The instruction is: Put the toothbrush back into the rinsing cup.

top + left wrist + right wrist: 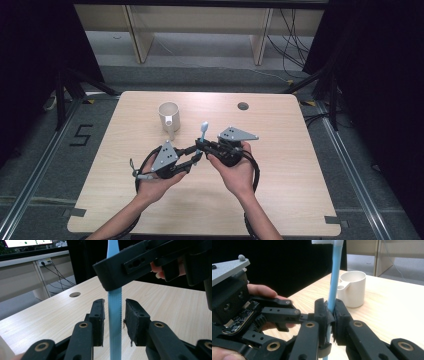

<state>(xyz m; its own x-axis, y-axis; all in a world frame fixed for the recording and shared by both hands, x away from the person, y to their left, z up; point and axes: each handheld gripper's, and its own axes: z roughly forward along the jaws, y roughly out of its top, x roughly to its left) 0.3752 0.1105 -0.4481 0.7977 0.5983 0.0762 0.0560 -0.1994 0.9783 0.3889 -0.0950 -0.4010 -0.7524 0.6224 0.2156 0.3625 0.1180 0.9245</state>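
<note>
1. From the high view, both hands meet over the middle of the table (280, 200). The left gripper (192, 161) and the right gripper (201, 146) converge on a light blue toothbrush (203, 134) that stands roughly upright between them, its pale head on top.
2. The right gripper (331, 315) has its jaws pressed together on the toothbrush (335, 280), pinching the handle partway up. Its own view shows the pads tight against the blue handle; the high view is too small to show this.
3. The left gripper (114, 315) has its jaws on either side of the toothbrush (115, 322), lower on the ribbed handle. A sliver of gap shows on each side, so the pads do not yet press on it.
4. A white mug (169, 116) stands on the table beyond the hands, well apart from the toothbrush. The right gripper view shows the mug (352, 288) behind the handle, with its handle turned toward the camera.
5. The left gripper view shows a round hole (75, 294) in the tabletop, and a jaw of the other gripper crossing the handle above.
6. The brush head is cut off at the top of the left gripper view and mostly cropped in the right gripper view. The bottom end of the handle is hidden behind the jaws in all views.
</note>
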